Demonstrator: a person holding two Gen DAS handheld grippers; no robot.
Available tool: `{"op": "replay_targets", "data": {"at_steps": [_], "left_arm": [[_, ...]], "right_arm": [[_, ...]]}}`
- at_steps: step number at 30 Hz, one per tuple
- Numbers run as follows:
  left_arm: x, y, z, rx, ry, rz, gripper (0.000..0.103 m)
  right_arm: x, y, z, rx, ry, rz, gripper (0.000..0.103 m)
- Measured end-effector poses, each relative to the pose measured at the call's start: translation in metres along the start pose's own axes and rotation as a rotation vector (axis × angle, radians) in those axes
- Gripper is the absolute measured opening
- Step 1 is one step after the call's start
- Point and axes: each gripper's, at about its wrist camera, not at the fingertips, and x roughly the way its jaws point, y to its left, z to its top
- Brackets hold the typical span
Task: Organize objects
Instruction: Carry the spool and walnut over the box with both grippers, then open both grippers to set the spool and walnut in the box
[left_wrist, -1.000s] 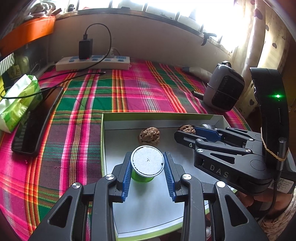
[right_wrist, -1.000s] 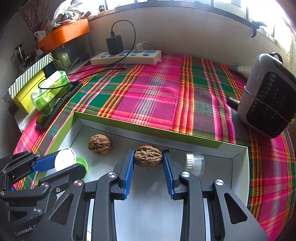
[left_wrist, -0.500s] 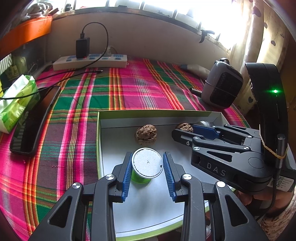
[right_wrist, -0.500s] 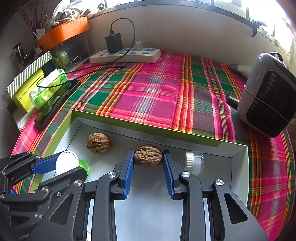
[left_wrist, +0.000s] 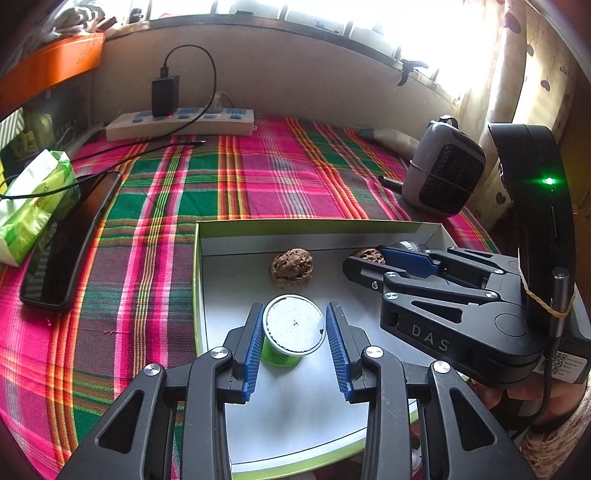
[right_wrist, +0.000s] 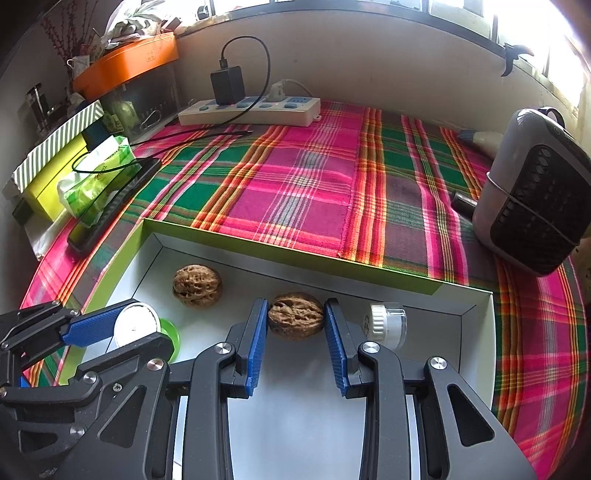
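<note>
A shallow white tray with a green rim (left_wrist: 306, 223) (right_wrist: 295, 258) lies on the plaid cloth. My left gripper (left_wrist: 294, 314) (right_wrist: 144, 325) is shut on a green cup with a white lid (left_wrist: 293, 325) (right_wrist: 135, 325); the cup tilts, its base low over the tray floor. To its right, my right gripper (right_wrist: 295, 306) (left_wrist: 364, 256) is shut on a walnut (right_wrist: 295, 319) (left_wrist: 367, 254) near the tray's far wall. A second walnut (left_wrist: 291, 267) (right_wrist: 197, 285) lies loose in the tray. A small clear jar with a white cap (right_wrist: 384, 325) lies on its side beside the held walnut.
On the cloth are a power strip (left_wrist: 181, 123) with a charger at the back, a dark phone (left_wrist: 70, 240) and a green tissue pack (left_wrist: 33, 206) at the left, and a grey fan heater (left_wrist: 443, 181) at the right. A hand (left_wrist: 495, 395) holds the right gripper.
</note>
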Motion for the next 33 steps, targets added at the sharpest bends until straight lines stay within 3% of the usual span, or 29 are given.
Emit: {"op": "replay_targets", "data": {"at_steps": [5, 9, 33], "left_arm": [[-0.001, -0.001, 0.0, 0.001, -0.002, 0.008, 0.033], [-0.002, -0.001, 0.0, 0.008, -0.003, 0.022, 0.037], [-0.028, -0.005, -0.012, 0.025, -0.023, 0.074, 0.037]], "right_arm": [[0.0, 0.0, 0.0, -0.001, 0.002, 0.001, 0.033], [-0.002, 0.0, 0.0, 0.003, -0.001, 0.007, 0.041], [-0.031, 0.005, -0.018, 0.021, -0.043, -0.002, 0.042]]}}
